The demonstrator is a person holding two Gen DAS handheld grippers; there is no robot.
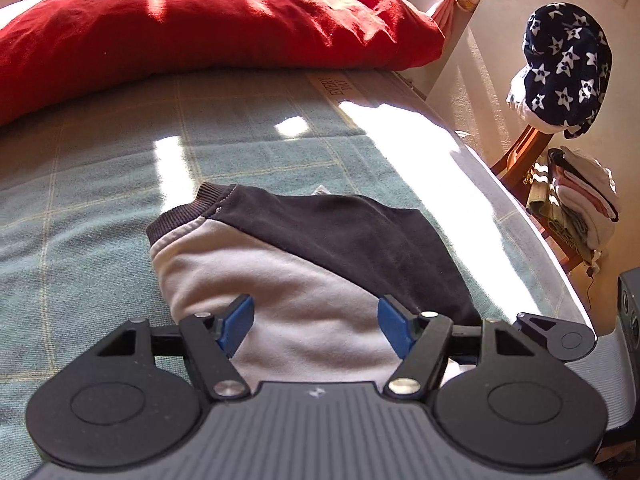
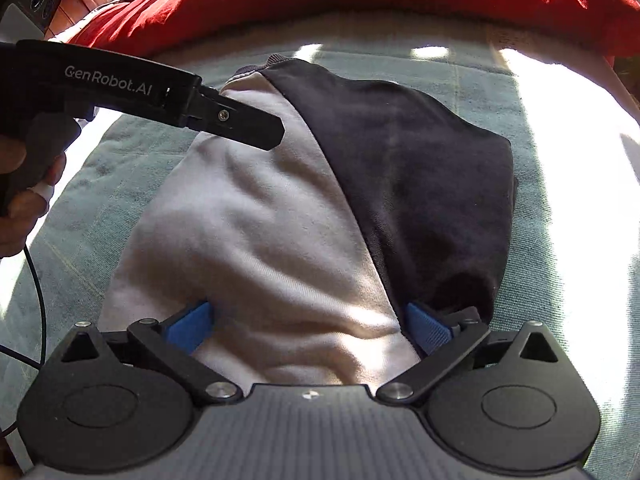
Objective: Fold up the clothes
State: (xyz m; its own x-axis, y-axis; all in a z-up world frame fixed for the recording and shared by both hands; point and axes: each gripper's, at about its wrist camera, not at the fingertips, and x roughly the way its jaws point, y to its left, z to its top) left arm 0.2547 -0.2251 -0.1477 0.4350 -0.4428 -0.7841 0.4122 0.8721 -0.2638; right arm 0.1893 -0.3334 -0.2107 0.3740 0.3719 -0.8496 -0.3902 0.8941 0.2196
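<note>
Sweatshirt [image 2: 280,208] flat beneath right hand-held gripper [image 2: 312,326]

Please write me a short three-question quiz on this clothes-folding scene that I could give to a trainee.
1. True or false: the right gripper is clamped shut on the garment.
2. What lies at the far end of the bed, beyond the garment?
A. a red pillow
B. a laundry basket
C. a laptop
3. Fill in: the garment is pale on one side and ____ on the other.

Key
1. False: its blue fingers stand wide apart, with the fabric below them.
2. A: the red pillow lies across the green checked bedcover.
3. Dark: the dark panel meets the pale one along a slanted seam.
</note>
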